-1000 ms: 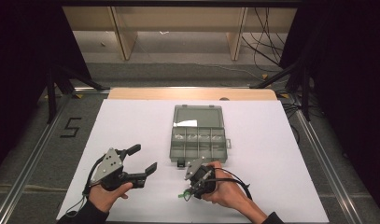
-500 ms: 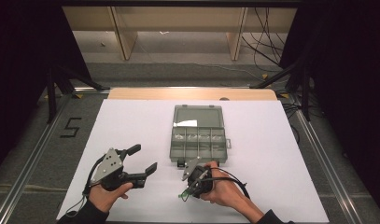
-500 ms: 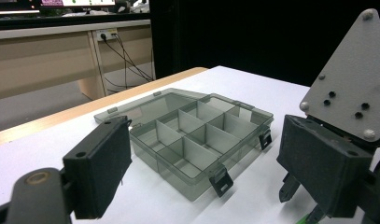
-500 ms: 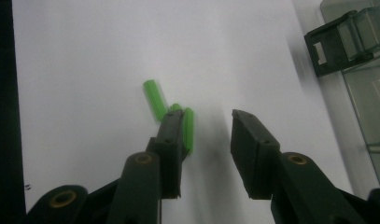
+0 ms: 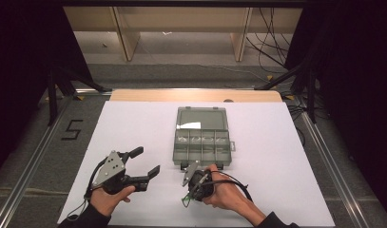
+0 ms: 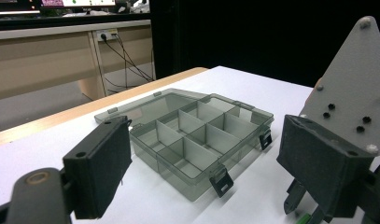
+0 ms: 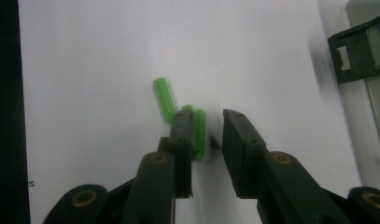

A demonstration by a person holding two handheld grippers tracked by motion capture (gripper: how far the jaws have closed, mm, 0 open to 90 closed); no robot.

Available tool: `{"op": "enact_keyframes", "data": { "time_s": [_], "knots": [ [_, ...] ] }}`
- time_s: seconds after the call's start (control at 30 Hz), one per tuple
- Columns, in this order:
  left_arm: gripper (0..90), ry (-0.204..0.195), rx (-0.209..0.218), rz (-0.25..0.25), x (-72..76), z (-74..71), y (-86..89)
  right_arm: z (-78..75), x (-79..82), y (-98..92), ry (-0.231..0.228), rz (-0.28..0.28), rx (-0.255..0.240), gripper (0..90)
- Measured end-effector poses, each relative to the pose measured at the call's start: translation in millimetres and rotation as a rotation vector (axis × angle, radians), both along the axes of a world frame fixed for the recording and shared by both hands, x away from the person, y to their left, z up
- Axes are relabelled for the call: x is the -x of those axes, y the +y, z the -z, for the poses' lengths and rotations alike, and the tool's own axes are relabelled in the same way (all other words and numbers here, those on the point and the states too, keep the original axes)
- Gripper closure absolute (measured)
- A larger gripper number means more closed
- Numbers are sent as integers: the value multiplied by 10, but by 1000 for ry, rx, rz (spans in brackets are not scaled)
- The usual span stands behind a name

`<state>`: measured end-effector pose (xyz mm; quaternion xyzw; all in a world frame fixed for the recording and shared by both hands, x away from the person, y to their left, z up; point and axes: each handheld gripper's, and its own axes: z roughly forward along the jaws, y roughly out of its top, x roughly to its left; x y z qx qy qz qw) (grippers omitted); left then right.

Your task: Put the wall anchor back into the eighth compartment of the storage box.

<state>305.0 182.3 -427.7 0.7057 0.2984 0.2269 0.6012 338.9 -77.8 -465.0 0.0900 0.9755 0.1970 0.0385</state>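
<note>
Closing on small bright-green plastic pegs (image 7: 199, 130) beside the smoky transparent plastic compartment box (image 5: 201, 140).

Right tongs (image 7: 208, 135) point down at the white table (image 5: 134, 128) just in front of the box's latches; their jaws have just been closing, one green peg lying between them against the left jaw, the other jaw not yet touching it, and a second peg (image 7: 163, 99) resting just beyond. Left tongs (image 5: 141, 161) hover spread wide and empty, well left of the box, whose lid lies open.

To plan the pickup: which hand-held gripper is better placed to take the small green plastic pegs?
The right hand-held gripper: one small green plastic peg lies between its jaws. The left hand-held gripper is apart.
</note>
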Motion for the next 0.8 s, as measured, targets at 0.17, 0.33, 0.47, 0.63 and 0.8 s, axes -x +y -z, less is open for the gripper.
{"op": "enact_keyframes", "data": {
  "time_s": [0.17,0.33,0.47,0.63,0.8],
  "knots": [
    [164,0,0,0,0,0,0,-2,-22,13,33,11,5,794],
    [164,1,1,-1,0,1,0,-6,-38,26,48,18,10,836],
    [164,-1,0,1,0,0,0,-6,-41,37,43,26,18,842],
    [164,-2,0,2,0,-2,0,-7,-41,39,45,20,17,845],
    [164,-3,3,3,-1,-4,3,-17,-44,31,35,25,12,846]
  ]
}}
